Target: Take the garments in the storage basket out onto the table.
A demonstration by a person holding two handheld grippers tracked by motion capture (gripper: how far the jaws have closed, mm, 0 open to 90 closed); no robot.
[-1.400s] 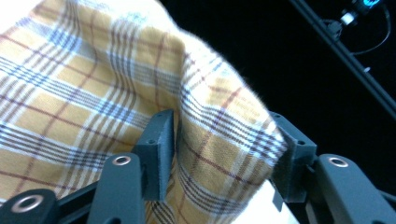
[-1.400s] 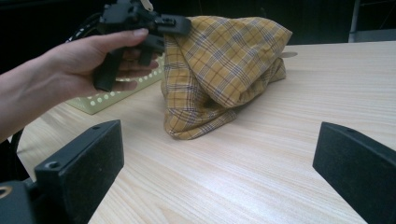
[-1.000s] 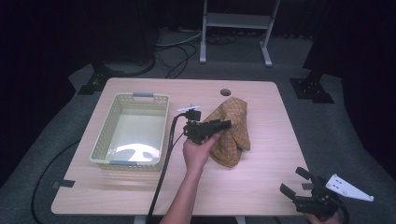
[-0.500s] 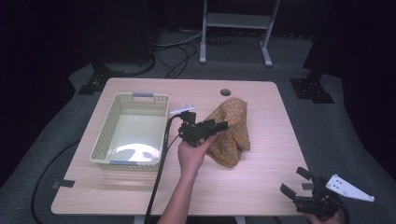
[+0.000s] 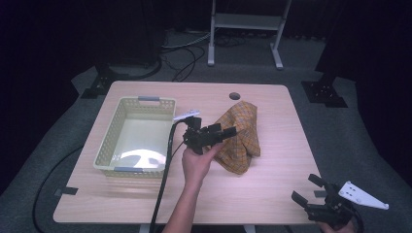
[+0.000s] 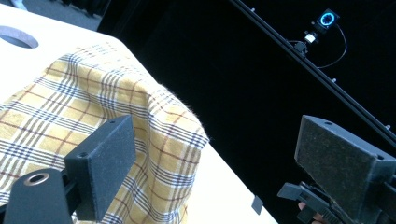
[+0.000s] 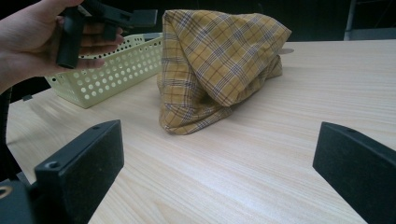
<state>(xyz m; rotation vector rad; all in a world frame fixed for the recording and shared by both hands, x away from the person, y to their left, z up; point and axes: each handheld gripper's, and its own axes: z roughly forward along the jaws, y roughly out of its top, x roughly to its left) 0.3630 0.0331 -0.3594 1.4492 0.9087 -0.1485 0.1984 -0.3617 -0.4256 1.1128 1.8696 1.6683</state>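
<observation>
A yellow plaid cloth (image 5: pixel 243 133) lies heaped on the wooden table (image 5: pixel 272 194), right of centre. A hand holds my left gripper (image 5: pixel 226 129) just above the cloth's left edge, pointing right. In the left gripper view its jaws (image 6: pixel 219 154) stand wide apart, having just been opening, with nothing pinched between them. The cloth (image 6: pixel 84 107) lies behind and below them. My right gripper (image 5: pixel 306 188) rests open at the table's front right corner. Seen from the right gripper (image 7: pixel 224 168), the cloth (image 7: pixel 219 60) stands as a tall fold, with the left gripper (image 7: pixel 135 18) beside it.
A pale yellow perforated basket (image 5: pixel 109 145) sits on the left half of the table, and its wall (image 7: pixel 116 65) is close to the cloth. The left gripper's black cable (image 5: pixel 163 184) runs off the front edge. A round hole (image 5: pixel 234 96) lies near the back edge.
The left gripper's jaws have spread wider and sit slightly off the cloth. The cloth stays heaped in place. The right gripper has not moved.
</observation>
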